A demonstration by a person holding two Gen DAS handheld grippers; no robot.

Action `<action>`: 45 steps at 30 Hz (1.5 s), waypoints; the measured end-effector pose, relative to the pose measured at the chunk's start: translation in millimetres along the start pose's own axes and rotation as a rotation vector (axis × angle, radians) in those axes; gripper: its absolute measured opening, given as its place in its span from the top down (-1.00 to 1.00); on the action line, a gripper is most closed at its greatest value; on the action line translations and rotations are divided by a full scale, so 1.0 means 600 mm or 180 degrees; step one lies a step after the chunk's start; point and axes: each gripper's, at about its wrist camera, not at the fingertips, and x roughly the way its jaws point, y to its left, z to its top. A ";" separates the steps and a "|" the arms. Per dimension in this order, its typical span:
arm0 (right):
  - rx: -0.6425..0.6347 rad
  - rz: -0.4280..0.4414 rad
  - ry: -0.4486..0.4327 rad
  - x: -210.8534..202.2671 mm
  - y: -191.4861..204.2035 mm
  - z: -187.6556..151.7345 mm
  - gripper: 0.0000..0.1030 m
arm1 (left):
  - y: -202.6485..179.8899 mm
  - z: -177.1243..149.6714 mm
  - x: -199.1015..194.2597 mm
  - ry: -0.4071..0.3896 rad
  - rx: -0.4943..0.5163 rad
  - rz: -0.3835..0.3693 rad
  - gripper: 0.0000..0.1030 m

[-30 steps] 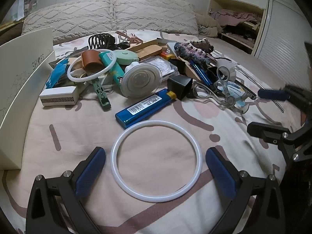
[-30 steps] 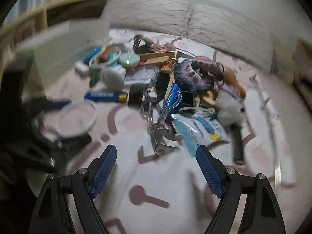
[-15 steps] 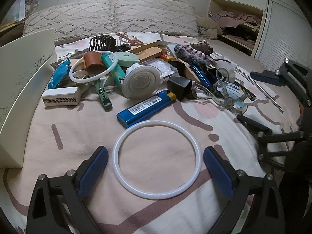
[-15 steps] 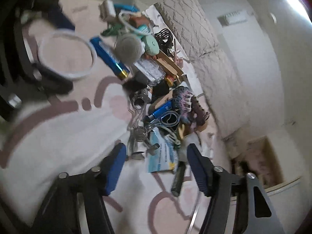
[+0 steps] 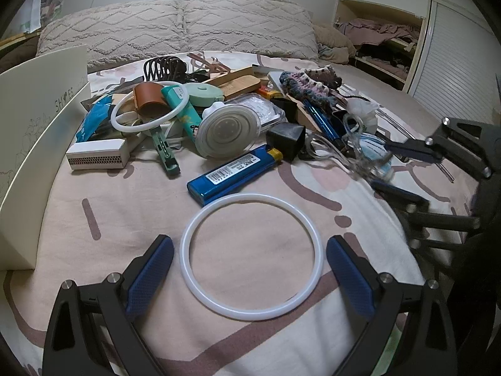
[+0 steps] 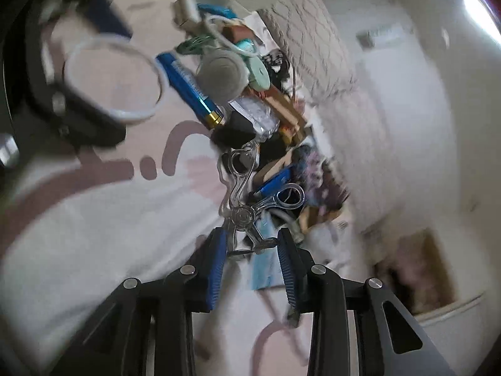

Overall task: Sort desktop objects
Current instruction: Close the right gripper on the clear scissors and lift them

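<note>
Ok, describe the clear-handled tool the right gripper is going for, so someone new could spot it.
Start at the heap of clutter on the bedspread and go to its right-hand edge, past the blue lighter. The eyelash curler lies there on a blue packet, between the closing right gripper. Its looped transparent handles and metal clamp set it apart.

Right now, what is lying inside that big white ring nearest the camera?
Nothing but the patterned bedsheet shows inside the white ring. The blue lighter lies just outside its far edge. Whatever is beneath the sheet is hidden.
</note>
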 end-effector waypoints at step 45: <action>0.1810 0.1541 -0.0230 -0.004 -0.048 -0.041 0.42 | 0.002 0.002 0.004 0.0023 0.0000 -0.0084 -0.97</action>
